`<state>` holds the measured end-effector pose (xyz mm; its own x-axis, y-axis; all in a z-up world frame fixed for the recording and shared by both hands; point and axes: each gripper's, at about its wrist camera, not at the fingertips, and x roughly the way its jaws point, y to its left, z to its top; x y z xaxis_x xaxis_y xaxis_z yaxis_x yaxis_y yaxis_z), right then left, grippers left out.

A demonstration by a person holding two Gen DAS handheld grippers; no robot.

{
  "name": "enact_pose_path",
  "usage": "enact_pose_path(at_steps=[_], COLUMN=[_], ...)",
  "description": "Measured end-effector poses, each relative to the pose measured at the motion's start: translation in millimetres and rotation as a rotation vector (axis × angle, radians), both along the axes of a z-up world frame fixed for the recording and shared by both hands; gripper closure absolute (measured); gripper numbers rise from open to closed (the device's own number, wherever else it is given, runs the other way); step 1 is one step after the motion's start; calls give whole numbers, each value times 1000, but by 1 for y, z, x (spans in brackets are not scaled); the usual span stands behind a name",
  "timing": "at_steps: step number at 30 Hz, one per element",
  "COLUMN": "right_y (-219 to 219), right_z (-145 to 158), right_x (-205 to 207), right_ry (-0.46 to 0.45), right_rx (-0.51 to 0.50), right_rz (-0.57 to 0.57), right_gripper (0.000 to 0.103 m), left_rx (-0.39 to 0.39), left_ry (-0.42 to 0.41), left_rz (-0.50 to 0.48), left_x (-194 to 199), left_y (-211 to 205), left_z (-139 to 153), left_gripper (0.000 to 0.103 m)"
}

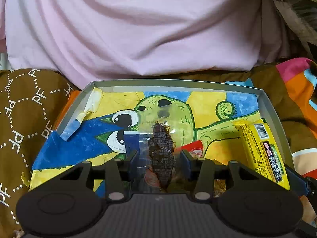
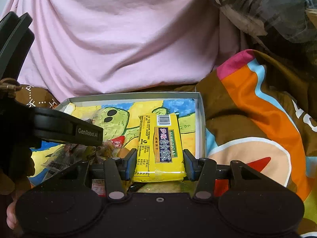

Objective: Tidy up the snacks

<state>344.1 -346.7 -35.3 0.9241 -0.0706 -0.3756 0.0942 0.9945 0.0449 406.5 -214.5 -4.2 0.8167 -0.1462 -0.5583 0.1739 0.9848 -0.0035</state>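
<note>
A shallow grey-rimmed box (image 1: 174, 83) lined with a bright cartoon drawing lies in front of me. My left gripper (image 1: 159, 156) is shut on a clear packet with a dark brown printed snack (image 1: 161, 150), held upright over the middle of the box. My right gripper (image 2: 159, 163) is shut on a yellow cracker packet (image 2: 160, 142), its pads pressing both long sides, low over the box's right part. That yellow packet (image 1: 261, 148) also shows at the right in the left wrist view. A small red-and-white packet (image 1: 195, 148) lies in the box between the two grippers.
Several more wrapped snacks (image 2: 65, 158) lie in the box's near end, partly hidden under the grippers. A person's pink shirt (image 1: 138, 29) fills the space just behind the box. Brown "PF" fabric (image 1: 17, 119) lies to the left, a colourful blanket (image 2: 257, 119) to the right.
</note>
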Motion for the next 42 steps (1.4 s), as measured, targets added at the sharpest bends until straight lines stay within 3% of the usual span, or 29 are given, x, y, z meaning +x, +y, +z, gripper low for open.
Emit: enact_pose_path(at_steps=[17,24,30,42], right_y=[-1,-6,-12,0], right_z=[3,17,34,66], right_x=[0,-11,-30,-83], right_ry=[-2,-42,-77,-137], right_rx=[5,14,44,25], right_rz=[1,-24,-60,-48], right_gripper=[49,27,9,1], left_rx=[-40,-81,-78,-80], left_ry=[21,-22,-62,-139], left_rz=[24,57,70,60], left_x=[1,-11,-28,-87], left_y=[5,12,20,41], left_z=[4,18,35,63], left_gripper=[47,21,12,2])
